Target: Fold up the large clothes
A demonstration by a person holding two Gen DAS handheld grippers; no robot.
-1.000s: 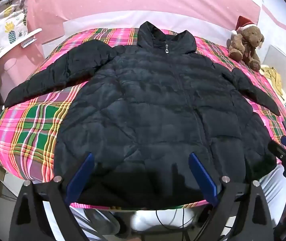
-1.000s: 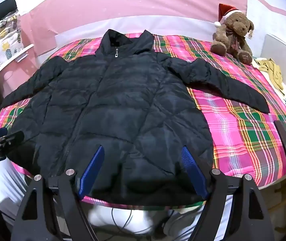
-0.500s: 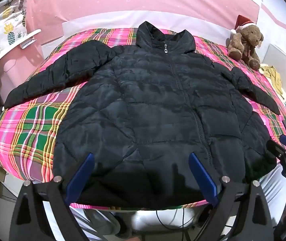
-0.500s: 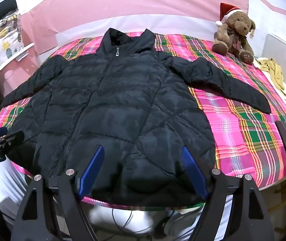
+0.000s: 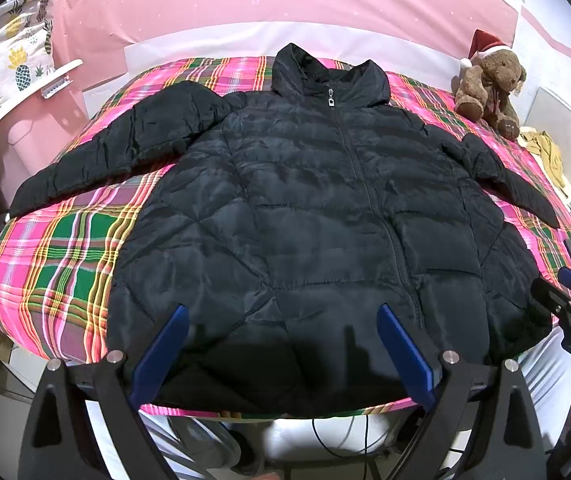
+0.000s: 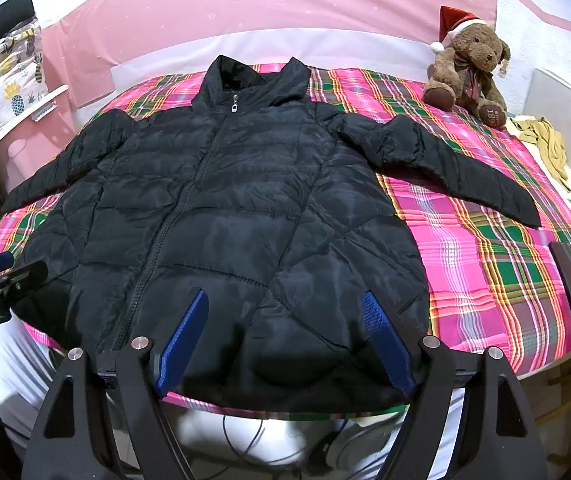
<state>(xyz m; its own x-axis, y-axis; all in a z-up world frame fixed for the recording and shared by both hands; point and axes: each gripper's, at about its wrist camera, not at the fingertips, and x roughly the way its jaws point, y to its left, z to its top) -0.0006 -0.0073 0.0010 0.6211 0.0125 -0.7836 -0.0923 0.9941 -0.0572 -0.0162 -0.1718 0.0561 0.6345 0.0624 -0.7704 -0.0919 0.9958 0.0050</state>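
Observation:
A black quilted puffer jacket [image 5: 305,216] [image 6: 225,220] lies face up and zipped on a plaid bedspread [image 5: 61,256] [image 6: 485,264], collar far, both sleeves spread out sideways. My left gripper [image 5: 281,320] hovers open above the hem's left half, nothing between its blue fingers. Over the hem's right half my right gripper [image 6: 285,304] also stands open and holds nothing. Each gripper shows at the edge of the other's view: the right gripper [image 5: 565,300] and the left gripper [image 6: 1,276].
A brown teddy bear [image 6: 465,68] in a red hat sits at the far right corner. Yellow cloth [image 6: 545,144] lies beyond the bed's right side. A dark phone-like slab [image 6: 569,276] rests near the right edge. Pineapple-print fabric [image 5: 1,68] hangs at left. Cables [image 6: 245,440] trail below the bed's front edge.
Both views have shifted only slightly; the jacket lies as before and both grippers stay open over the hem.

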